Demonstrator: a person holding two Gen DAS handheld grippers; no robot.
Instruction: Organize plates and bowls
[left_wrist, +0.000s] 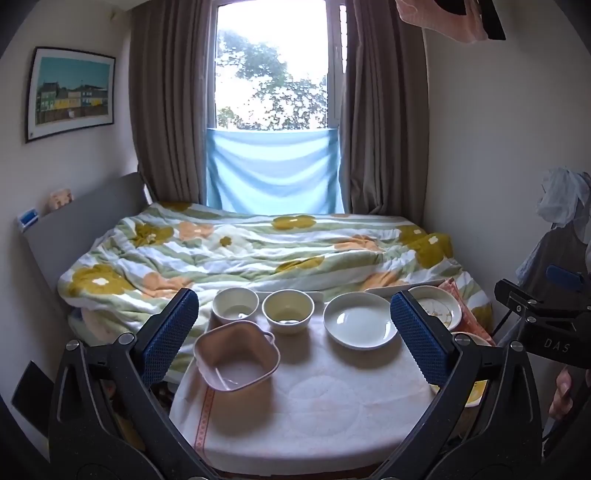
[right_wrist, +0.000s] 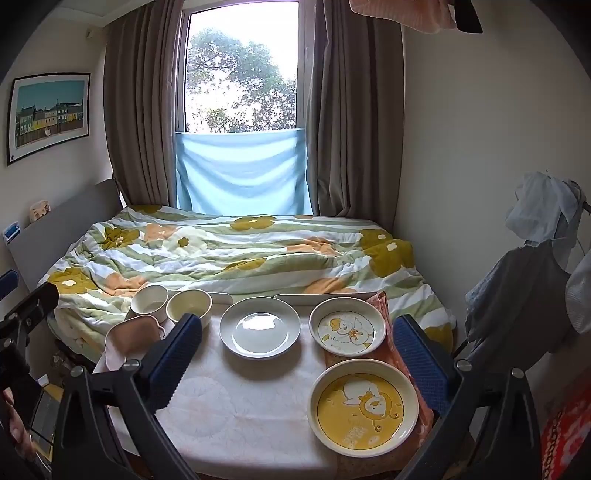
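On a cloth-covered table (left_wrist: 314, 413) stand a pink square bowl (left_wrist: 236, 356), two cream round bowls (left_wrist: 235, 304) (left_wrist: 288, 310), a plain white plate (left_wrist: 359, 325) and a duck-pattern plate (left_wrist: 437, 306). The right wrist view shows the white plate (right_wrist: 259, 326), the duck plate (right_wrist: 347, 326), a large yellow lion plate (right_wrist: 362, 406), the pink bowl (right_wrist: 135, 332) and the cream bowls (right_wrist: 149, 299) (right_wrist: 189, 303). My left gripper (left_wrist: 293, 332) is open and empty above the table. My right gripper (right_wrist: 295, 354) is open and empty above the table.
A bed with a flowered quilt (left_wrist: 240, 251) lies right behind the table. A window with curtains (left_wrist: 273, 74) is at the back. Clothes hang on a rack (right_wrist: 535, 288) at the right. A red patterned cloth (right_wrist: 391, 354) lies under the right-hand plates.
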